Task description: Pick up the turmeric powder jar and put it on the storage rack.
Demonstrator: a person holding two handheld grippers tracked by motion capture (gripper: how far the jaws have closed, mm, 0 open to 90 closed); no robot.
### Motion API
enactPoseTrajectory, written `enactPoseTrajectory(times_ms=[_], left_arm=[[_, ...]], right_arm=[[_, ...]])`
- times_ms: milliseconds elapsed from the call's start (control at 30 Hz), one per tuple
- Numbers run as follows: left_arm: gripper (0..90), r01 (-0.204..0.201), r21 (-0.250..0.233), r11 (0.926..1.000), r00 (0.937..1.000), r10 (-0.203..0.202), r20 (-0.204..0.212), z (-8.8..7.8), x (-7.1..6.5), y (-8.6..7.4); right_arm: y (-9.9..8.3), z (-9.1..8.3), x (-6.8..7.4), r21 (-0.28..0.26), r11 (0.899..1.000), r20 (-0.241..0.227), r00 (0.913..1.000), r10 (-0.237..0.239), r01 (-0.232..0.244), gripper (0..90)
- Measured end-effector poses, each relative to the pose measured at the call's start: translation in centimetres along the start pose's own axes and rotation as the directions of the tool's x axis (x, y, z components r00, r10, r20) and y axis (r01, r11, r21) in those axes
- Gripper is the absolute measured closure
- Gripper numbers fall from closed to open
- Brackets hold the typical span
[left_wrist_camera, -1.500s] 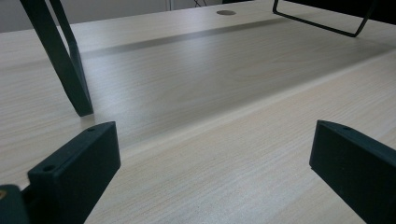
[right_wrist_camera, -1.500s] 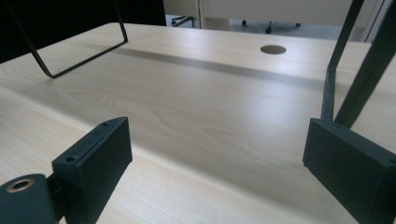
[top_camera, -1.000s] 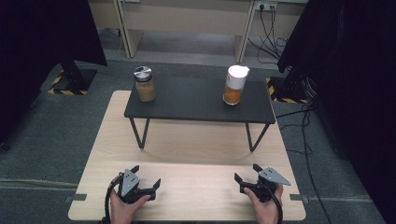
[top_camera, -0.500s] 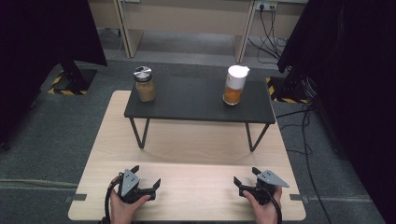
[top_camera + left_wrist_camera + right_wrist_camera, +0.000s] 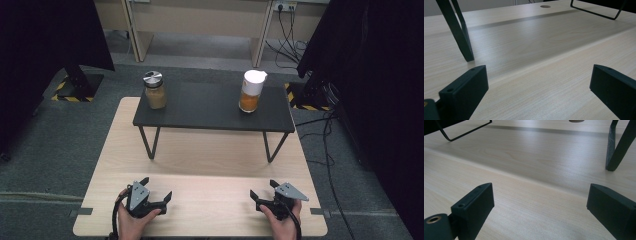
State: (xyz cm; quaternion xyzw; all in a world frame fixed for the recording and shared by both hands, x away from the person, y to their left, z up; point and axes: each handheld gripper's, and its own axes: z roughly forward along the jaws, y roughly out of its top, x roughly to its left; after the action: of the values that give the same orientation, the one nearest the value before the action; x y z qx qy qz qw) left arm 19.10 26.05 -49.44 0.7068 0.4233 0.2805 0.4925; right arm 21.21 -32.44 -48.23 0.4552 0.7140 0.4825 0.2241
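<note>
Left gripper [image 5: 157, 196], black two-jaw tool with a grey plate on top, is sitting low at the near left of the pale wooden tabletop [image 5: 205, 150], held in the person's left hand [image 5: 131, 225]. Its jaws are standing spread wide with nothing between them (in the left gripper view just bare wood grain is showing in the gap [image 5: 539, 82]). Right gripper [image 5: 262, 192], same black build with a grey three-cornered plate, is resting at the near right of the same tabletop, held in the right hand [image 5: 284, 224]. Its jaws are also gaping apart and holding nothing, again only bare tabletop lying between them in the right gripper view [image 5: 540, 205]. The two grippers are sitting well apart, jaws pointing forward and slightly toward each other.

Farther back, a low black rectangular shelf on thin black metal legs [image 5: 215, 107] is standing on the tabletop, well apart from both grippers. One leg of it is showing close at the left in the left gripper view [image 5: 459, 32] and another at the right in the right gripper view [image 5: 619, 145].

On the shelf's left end a glass jar of brown powder with a silver lid [image 5: 154, 90] is standing upright. Toward the right end a tall clear container of orange contents with a white cap [image 5: 251, 91] is standing upright. Both are well apart from each other and far from the grippers.

Grey carpet floor [image 5: 60, 140] is lying around the table.
</note>
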Motion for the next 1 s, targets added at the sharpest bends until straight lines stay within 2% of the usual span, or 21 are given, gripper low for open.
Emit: enactPoseTrajectory(times_ms=[1000], left_arm=[[1.0,0.0,0.001,1.0,1.0,0.0,0.0,0.02,0.0,0.02]], right_arm=[[0.22,0.11,0.08,0.012,1.0,0.001,1.0,-0.006,0.006,7.6]])
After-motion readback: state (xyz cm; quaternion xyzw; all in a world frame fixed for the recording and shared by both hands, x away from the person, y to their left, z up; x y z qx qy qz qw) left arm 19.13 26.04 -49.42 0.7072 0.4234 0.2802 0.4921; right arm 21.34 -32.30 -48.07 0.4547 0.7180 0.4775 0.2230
